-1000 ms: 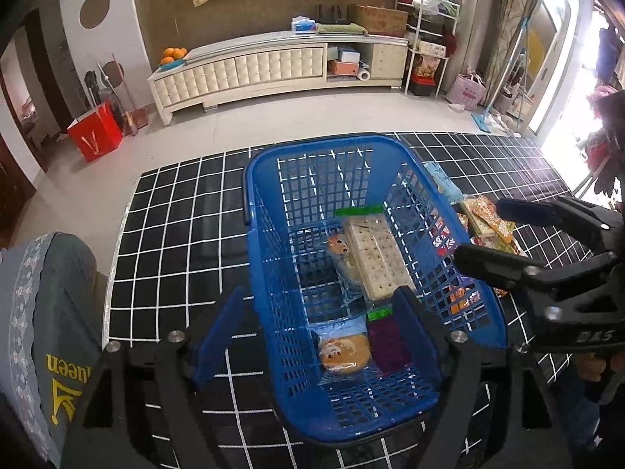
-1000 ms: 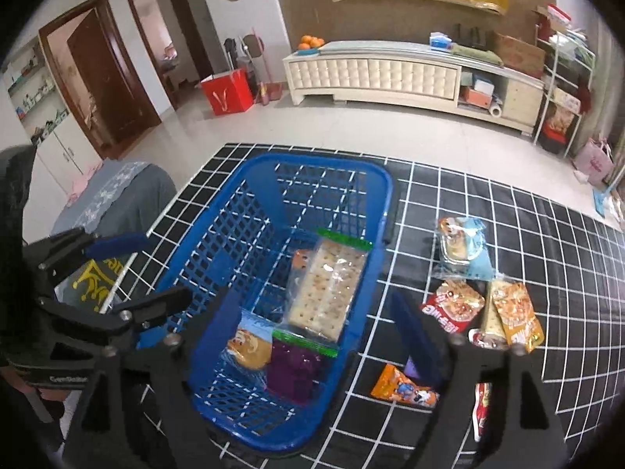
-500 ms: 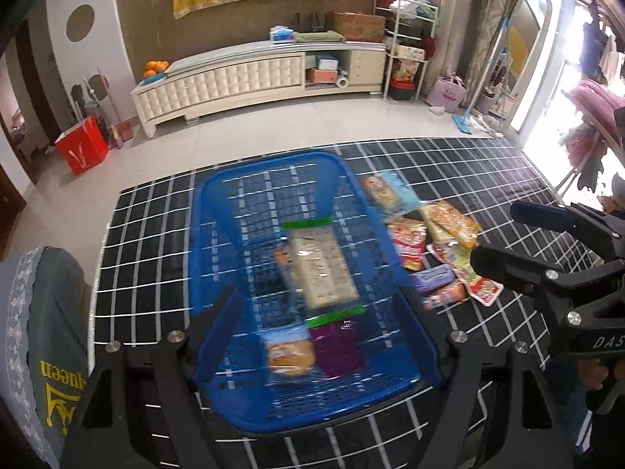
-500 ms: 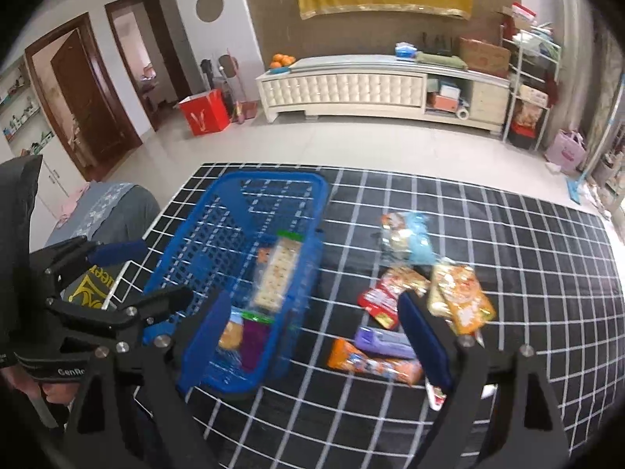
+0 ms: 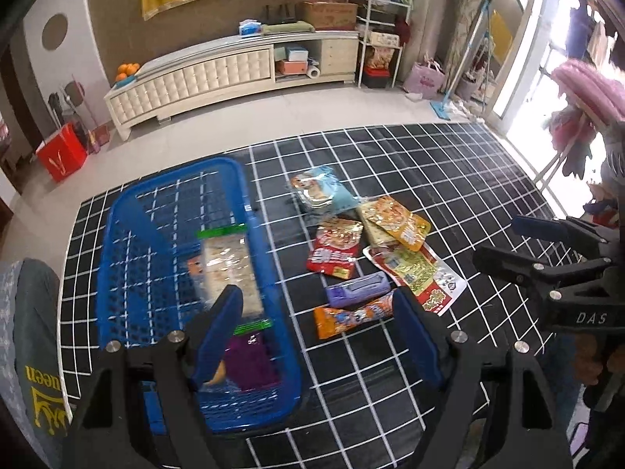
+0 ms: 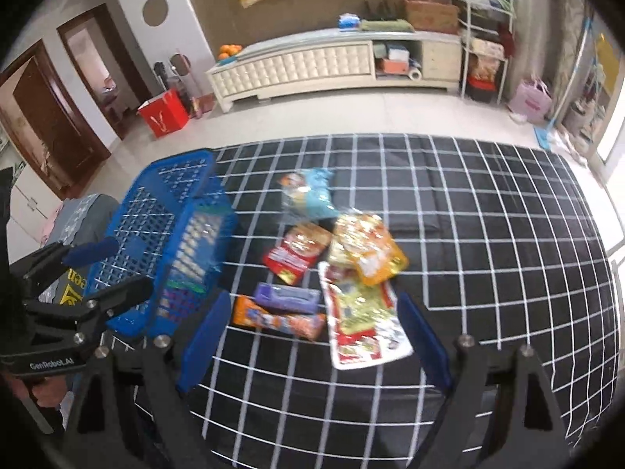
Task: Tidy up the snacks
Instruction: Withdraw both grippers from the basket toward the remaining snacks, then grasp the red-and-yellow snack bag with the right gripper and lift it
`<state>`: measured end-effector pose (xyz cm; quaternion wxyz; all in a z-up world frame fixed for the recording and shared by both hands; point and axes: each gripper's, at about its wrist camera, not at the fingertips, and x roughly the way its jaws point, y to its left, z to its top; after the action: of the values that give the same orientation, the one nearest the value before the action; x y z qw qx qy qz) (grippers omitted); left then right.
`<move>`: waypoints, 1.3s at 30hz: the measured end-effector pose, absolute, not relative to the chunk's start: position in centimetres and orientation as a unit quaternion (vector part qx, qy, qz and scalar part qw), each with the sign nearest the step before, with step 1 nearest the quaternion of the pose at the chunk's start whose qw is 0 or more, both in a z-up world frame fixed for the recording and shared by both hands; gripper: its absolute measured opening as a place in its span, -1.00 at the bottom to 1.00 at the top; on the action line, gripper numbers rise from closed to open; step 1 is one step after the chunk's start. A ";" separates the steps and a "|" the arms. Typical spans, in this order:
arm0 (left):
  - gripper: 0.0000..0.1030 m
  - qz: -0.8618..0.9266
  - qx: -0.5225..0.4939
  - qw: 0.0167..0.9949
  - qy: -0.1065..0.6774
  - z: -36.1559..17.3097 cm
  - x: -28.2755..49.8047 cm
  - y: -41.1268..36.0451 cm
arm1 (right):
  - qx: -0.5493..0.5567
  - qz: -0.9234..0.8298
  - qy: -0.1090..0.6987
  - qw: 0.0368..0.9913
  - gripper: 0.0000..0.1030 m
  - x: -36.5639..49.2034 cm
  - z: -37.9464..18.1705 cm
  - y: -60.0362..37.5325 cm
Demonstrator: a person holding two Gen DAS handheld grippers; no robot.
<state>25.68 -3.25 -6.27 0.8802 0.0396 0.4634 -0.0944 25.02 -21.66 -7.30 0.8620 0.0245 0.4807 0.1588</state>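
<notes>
A blue plastic basket [image 5: 129, 258] [image 6: 156, 226] stands on the black grid cloth and holds a cracker pack [image 5: 228, 269], a purple pack [image 5: 250, 359] and a bun. Several loose snack packs lie to its right: a red pack [image 5: 336, 248] [image 6: 297, 252], an orange-yellow pack [image 5: 394, 221] [image 6: 365, 248], a white pack [image 6: 363, 320], a purple pack [image 5: 357, 289] [image 6: 287, 297], an orange bar [image 5: 351, 318] [image 6: 279, 320] and a light blue pack [image 5: 318, 191] [image 6: 310, 195]. My left gripper [image 5: 316, 346] is open and empty above the basket's right rim. My right gripper [image 6: 312, 342] is open and empty above the loose packs.
The black grid cloth [image 6: 488, 254] covers the table. Beyond it lie a tiled floor, a white cabinet [image 6: 332, 62], a red bag [image 6: 164, 117] and a shelf rack [image 6: 484, 35]. A grey cushion [image 5: 27, 332] lies at the left.
Both grippers have swung to the right, from over the basket toward the loose snack packs. Both stay open and empty.
</notes>
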 end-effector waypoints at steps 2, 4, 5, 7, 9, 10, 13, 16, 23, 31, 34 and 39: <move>0.50 -0.098 0.048 0.877 0.467 -6.6 26.1 -4.7 | 0.024 0.150 0.488 0.859 0.75 25.2 -8.0 -23.1; 0.50 -0.102 0.053 0.874 0.471 -7.1 26.5 -6.0 | 0.024 0.146 0.497 0.855 0.75 25.2 -8.9 -24.3; 0.50 -0.105 0.055 0.873 0.473 -7.3 26.7 -6.7 | 0.024 0.144 0.500 0.854 0.75 25.3 -9.3 -24.8; 0.50 -0.107 0.059 0.870 0.478 -7.9 26.9 -8.0 | 0.024 0.141 0.507 0.850 0.75 25.4 -10.1 -25.8; 0.50 -0.110 0.066 0.867 0.482 -8.6 27.0 -9.1 | 0.023 0.139 0.516 0.845 0.75 25.5 -11.0 -26.7; 0.50 -0.107 0.073 0.867 0.481 -8.8 26.9 -9.6 | 0.022 0.141 0.519 0.843 0.75 25.6 -11.4 -27.1; 0.50 -0.106 0.092 0.870 0.472 -9.6 26.5 -11.5 | 0.009 0.150 0.532 0.833 0.74 26.2 -12.7 -27.9; 0.50 -0.101 0.101 0.866 0.479 -10.9 26.1 -12.9 | 0.002 0.161 0.545 0.823 0.75 26.9 -13.9 -28.4; 0.50 -0.064 0.100 0.854 0.507 -14.6 25.6 -13.8 | -0.014 0.192 0.580 0.791 0.74 28.7 -17.1 -26.8; 0.50 -0.048 0.098 0.838 0.535 -17.2 25.9 -13.2 | -0.002 0.208 0.632 0.746 0.75 32.0 -21.3 -24.2; 0.50 -0.048 0.107 0.835 0.538 -17.8 25.9 -12.9 | -0.007 0.195 0.637 0.746 0.75 32.7 -22.2 -23.6; 0.50 -0.045 0.095 0.831 0.547 -18.7 25.9 -11.9 | -0.031 0.221 0.635 0.740 0.90 32.2 -22.3 -21.7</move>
<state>25.92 -11.94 -18.66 0.8307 0.0951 0.5467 -0.0454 32.23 -21.70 -22.31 0.7400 -0.0308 0.6346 0.2209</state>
